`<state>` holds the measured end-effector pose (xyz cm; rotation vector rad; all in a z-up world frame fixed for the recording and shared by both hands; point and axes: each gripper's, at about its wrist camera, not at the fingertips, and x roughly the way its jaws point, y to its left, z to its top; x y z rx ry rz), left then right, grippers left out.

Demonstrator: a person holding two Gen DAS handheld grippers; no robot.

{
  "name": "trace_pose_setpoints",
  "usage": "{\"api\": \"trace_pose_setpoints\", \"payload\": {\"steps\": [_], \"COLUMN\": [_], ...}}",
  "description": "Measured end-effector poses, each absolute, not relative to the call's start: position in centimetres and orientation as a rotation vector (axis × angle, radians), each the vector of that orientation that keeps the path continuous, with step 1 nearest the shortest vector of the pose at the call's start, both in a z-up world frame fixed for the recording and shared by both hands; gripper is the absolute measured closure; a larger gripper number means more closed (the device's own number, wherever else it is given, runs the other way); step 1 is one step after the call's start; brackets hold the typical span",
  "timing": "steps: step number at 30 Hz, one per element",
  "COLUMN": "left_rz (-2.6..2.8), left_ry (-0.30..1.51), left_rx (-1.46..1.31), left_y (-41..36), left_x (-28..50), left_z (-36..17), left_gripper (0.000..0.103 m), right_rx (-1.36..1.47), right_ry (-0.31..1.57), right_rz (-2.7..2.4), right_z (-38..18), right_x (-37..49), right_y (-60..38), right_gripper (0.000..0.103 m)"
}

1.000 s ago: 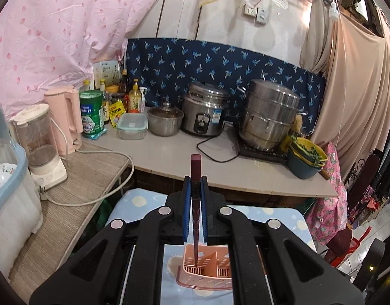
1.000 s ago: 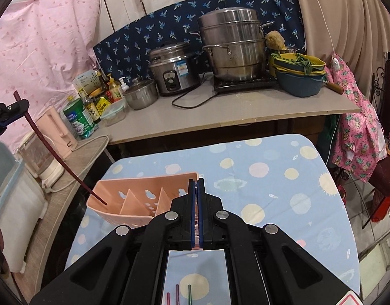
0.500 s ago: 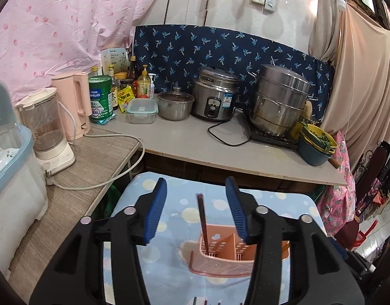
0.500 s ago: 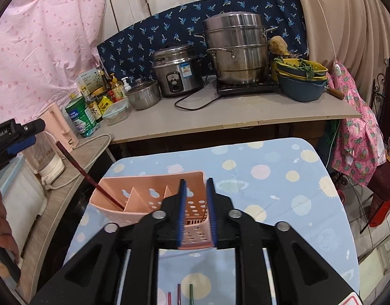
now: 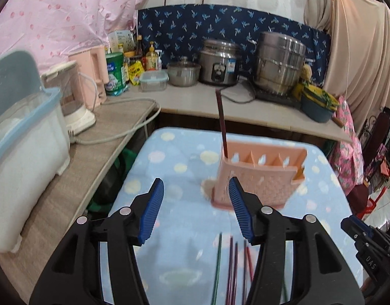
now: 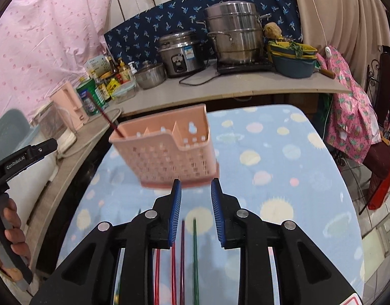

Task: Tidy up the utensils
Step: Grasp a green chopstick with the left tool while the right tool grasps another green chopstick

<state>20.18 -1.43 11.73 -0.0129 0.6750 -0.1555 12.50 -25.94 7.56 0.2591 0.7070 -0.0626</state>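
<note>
A pink slotted utensil holder stands upright on the blue dotted cloth. One dark red chopstick leans in its left end compartment. Several coloured chopsticks lie loose on the cloth in front of it. My left gripper hangs short of the holder, jaws opening, nothing between them. My right gripper hovers over the loose chopsticks, jaws opening a little, pads touching nothing. Each gripper shows at the edge of the other's view, the left with a hand on it.
Behind the table runs a counter with a rice cooker, a steel steamer pot, stacked bowls and bottles. On the left side counter stand a blender, a pink kettle and a white lidded box. Pink cloth hangs at right.
My left gripper let go of the dark red chopstick, which now stands in the holder, and drew back and down. My right gripper, shut at the holder's front wall, opened and pulled back.
</note>
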Motion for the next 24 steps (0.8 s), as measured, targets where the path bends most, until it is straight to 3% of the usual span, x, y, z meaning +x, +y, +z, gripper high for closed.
{"api": "trace_pose_setpoints", "payload": {"steps": [14,24], "left_rz": [-0.155,-0.17], "left_ry": [0.857,0.943], "left_rx": [0.029,0.047], "left_y": [-0.4,-0.3], "left_x": [12.5,9.8], "left_z": [2.2,-1.3], "left_gripper": [0.052,0.052], "right_rx": [0.201,0.178], "right_ry": [0.863,0.934], "right_rz": [-0.059,-0.058], "right_z": [0.3,-3.0], "right_x": [5.1,2.4], "right_y": [-23.0,-21.8], "right_gripper": [0.079,0.079]}}
